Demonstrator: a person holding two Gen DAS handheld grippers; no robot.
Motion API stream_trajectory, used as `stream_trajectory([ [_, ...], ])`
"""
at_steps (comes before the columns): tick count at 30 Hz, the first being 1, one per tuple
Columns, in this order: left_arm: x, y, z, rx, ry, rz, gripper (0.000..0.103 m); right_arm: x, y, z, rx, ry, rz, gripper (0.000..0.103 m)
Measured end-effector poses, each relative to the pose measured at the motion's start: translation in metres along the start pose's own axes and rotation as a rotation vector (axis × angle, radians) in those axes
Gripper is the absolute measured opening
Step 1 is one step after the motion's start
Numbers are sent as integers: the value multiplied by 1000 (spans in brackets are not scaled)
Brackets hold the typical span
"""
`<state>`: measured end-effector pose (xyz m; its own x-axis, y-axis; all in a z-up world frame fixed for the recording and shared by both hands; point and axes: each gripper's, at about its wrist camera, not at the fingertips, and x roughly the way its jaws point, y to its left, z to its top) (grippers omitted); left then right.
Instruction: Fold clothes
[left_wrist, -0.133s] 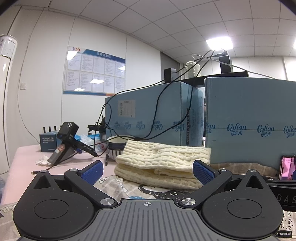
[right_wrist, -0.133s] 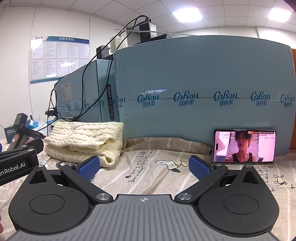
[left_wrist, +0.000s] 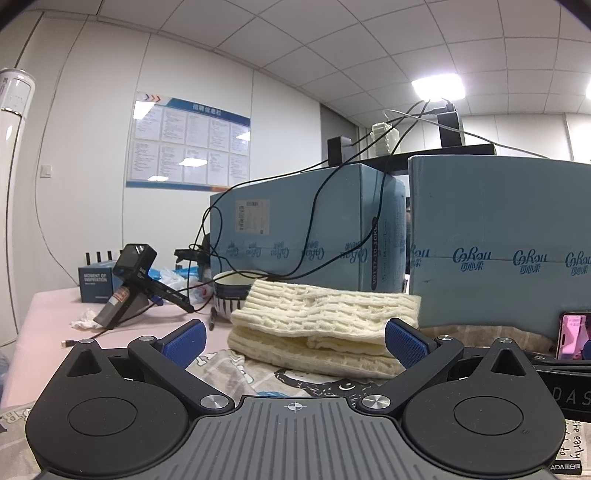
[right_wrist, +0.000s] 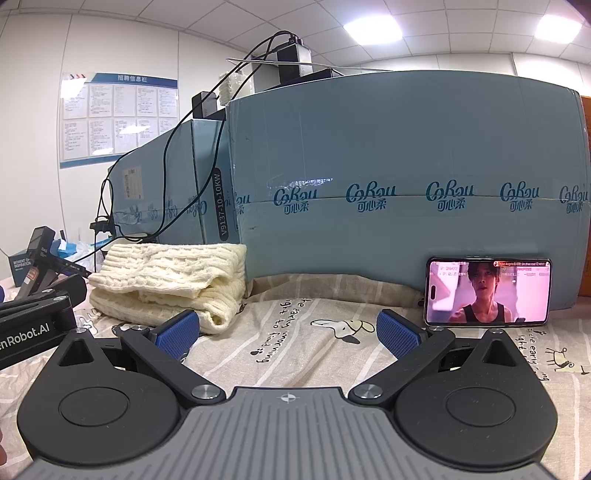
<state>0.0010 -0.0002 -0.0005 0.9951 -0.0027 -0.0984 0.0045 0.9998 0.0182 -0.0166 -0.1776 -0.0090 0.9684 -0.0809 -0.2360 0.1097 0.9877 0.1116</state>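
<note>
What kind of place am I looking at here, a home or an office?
Most likely an office or lab: a suspended tile ceiling with panel lights, a notice board on the wall, and large shipping cartons stacked behind the folded sweater.

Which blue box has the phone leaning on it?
The right-hand box, the big one facing the right gripper. The phone stands against it; the left box has only cables.

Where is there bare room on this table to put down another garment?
The printed sheet lies bare between the folded cream sweater and the phone, before the right tongs. Left of the sweater it is crowded: bowl, cables, handheld camera.
</note>
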Motion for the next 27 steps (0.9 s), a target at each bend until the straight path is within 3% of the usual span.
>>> stream_trajectory([
  [27,0,2,1,-25,8,-19,103,0,-1,-2,16,8,4,103],
])
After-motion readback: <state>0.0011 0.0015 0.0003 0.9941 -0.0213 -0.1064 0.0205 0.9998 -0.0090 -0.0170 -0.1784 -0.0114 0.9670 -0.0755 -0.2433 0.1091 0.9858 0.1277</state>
